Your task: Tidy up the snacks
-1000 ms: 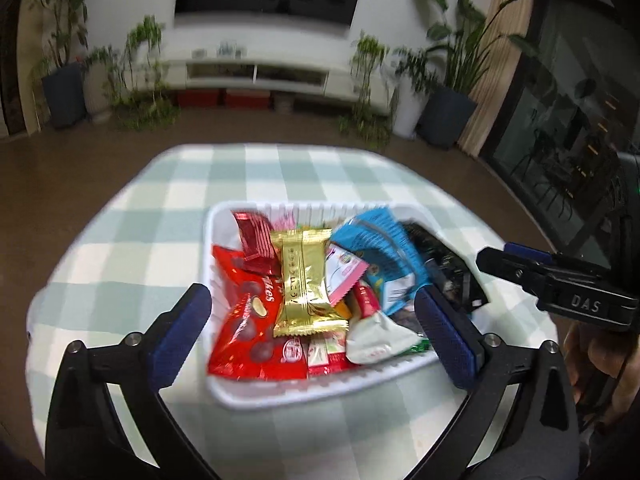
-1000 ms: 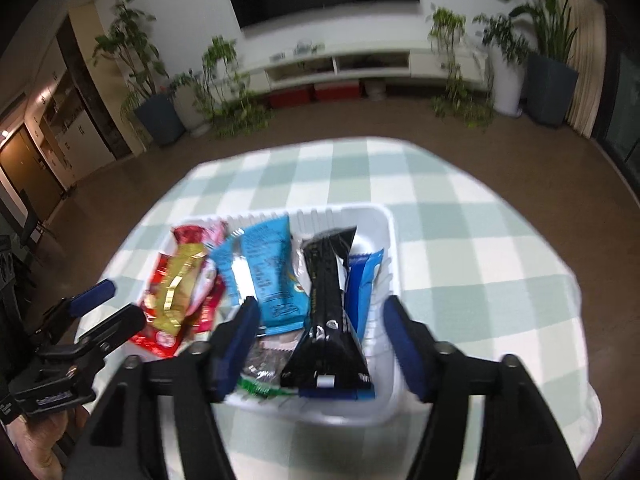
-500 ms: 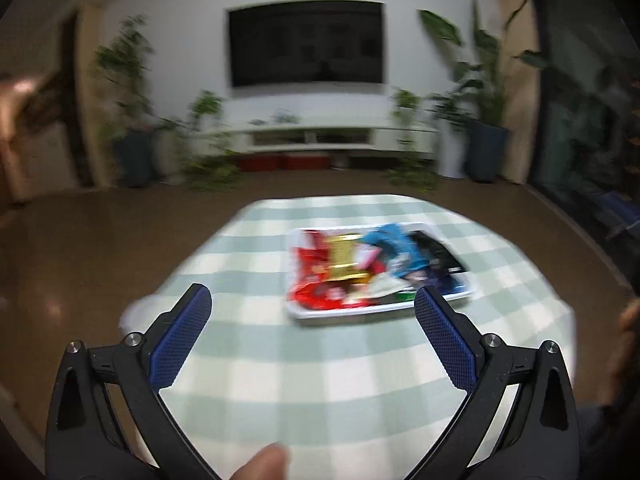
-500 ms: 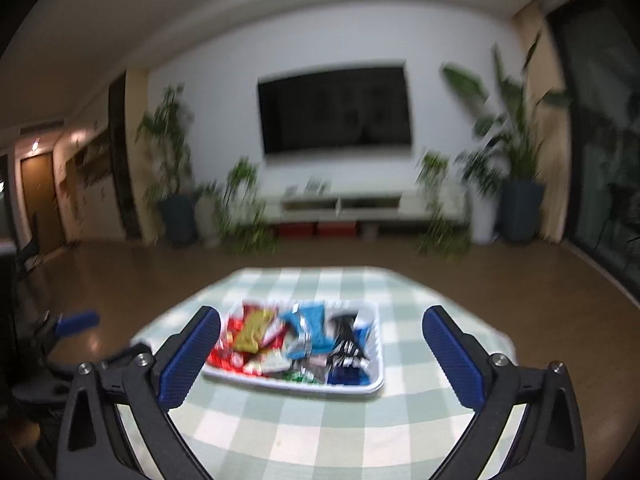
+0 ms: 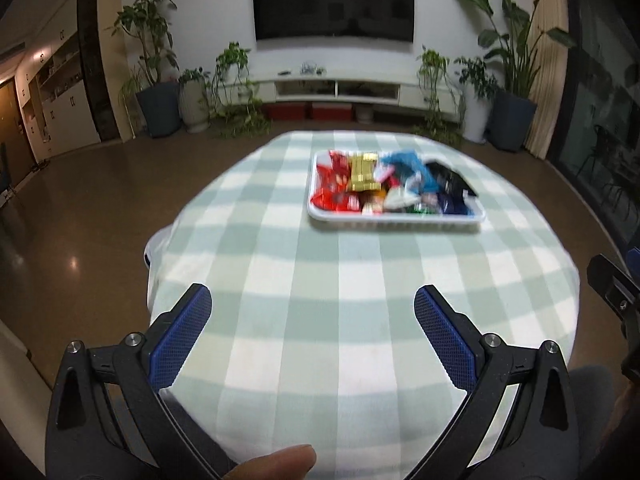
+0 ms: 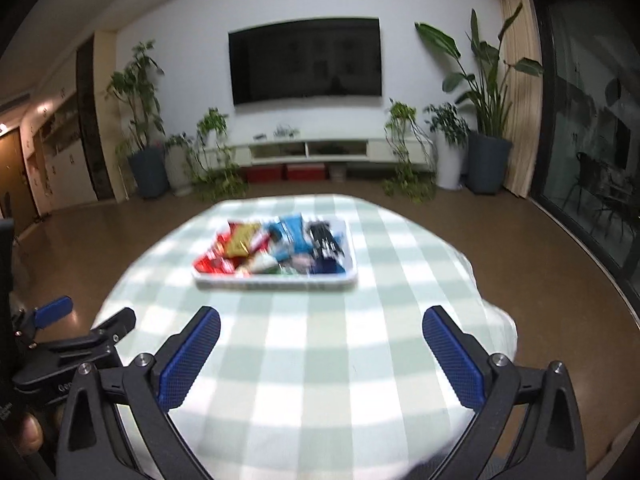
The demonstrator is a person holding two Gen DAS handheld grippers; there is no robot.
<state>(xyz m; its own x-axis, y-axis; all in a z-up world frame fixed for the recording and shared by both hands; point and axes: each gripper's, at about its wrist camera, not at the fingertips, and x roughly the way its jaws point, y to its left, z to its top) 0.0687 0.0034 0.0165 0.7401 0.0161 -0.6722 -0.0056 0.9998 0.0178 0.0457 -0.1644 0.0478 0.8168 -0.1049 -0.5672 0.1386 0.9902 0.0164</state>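
Observation:
A white tray (image 5: 394,220) (image 6: 276,282) on the far half of the green-checked table holds several snack packets: red (image 5: 332,196), gold (image 5: 362,172), light blue (image 5: 408,164) and black (image 5: 452,182). My left gripper (image 5: 312,306) stands open with nothing between its blue pads, well back from the tray over the near part of the table. Just as far back, my right gripper (image 6: 320,328) is also wide open and empty. In the right wrist view the left gripper (image 6: 80,332) shows at the left edge.
The round table (image 5: 320,280) wears a checked cloth that drops off at its edges. Behind it are brown floor, a low white TV cabinet (image 5: 336,90), a wall-mounted TV (image 6: 304,62) and potted plants (image 6: 486,160). A fingertip (image 5: 276,462) shows at the bottom.
Both grippers have pulled back from right over the tray to the near side of the table. The right gripper's jaws have widened. The snacks stay in the tray.

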